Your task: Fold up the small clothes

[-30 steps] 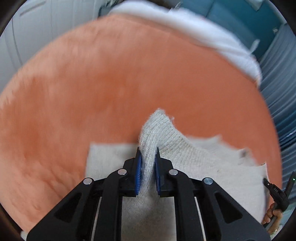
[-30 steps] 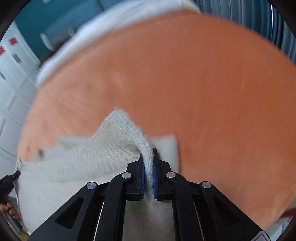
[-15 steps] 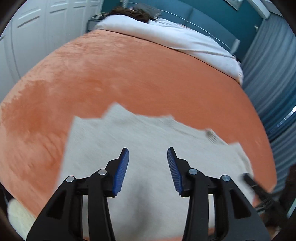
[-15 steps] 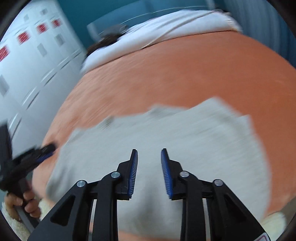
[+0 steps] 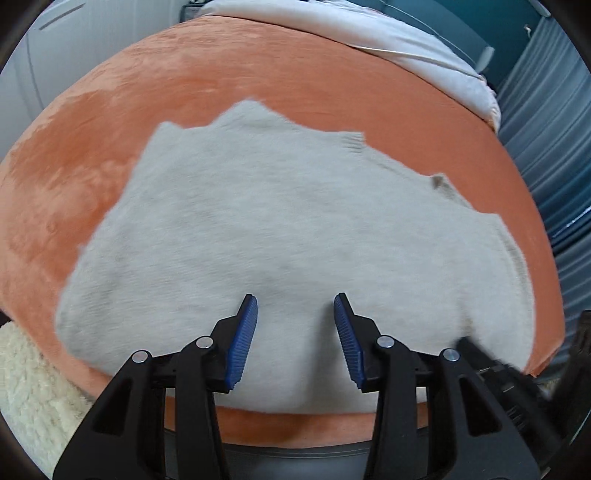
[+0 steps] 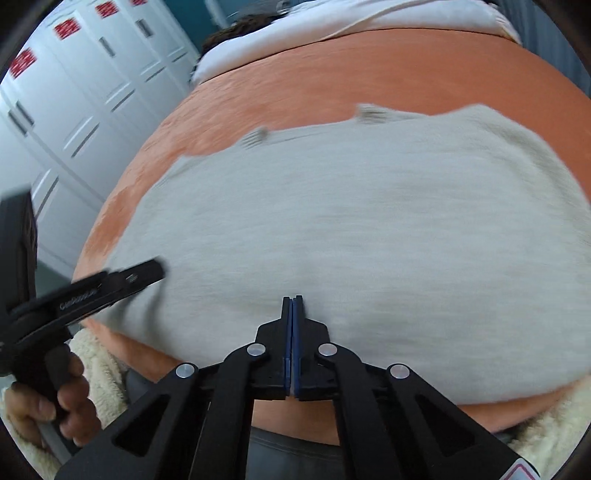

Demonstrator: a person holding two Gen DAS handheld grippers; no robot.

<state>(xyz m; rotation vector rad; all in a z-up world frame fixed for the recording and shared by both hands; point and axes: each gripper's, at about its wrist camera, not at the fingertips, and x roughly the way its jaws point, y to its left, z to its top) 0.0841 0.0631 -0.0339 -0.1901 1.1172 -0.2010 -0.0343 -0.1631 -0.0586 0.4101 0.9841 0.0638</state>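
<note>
Broad orange plush bedspread (image 5: 258, 92), white bedding (image 5: 369, 26) at far end. Spread flat across it: cream knit garment (image 5: 277, 221), softly fuzzy, ribbed cuffs on far edge. Above it, left gripper (image 5: 295, 328) parted, empty; right gripper (image 6: 292, 325) clenched, empty.

Left gripper (image 5: 295, 306): jaws apart, nothing between, angled downward.
Right gripper (image 6: 292, 300): jaws closed, empty, angled downward.
Left hand (image 6: 48, 410): wrapped around gripper handle.
</note>
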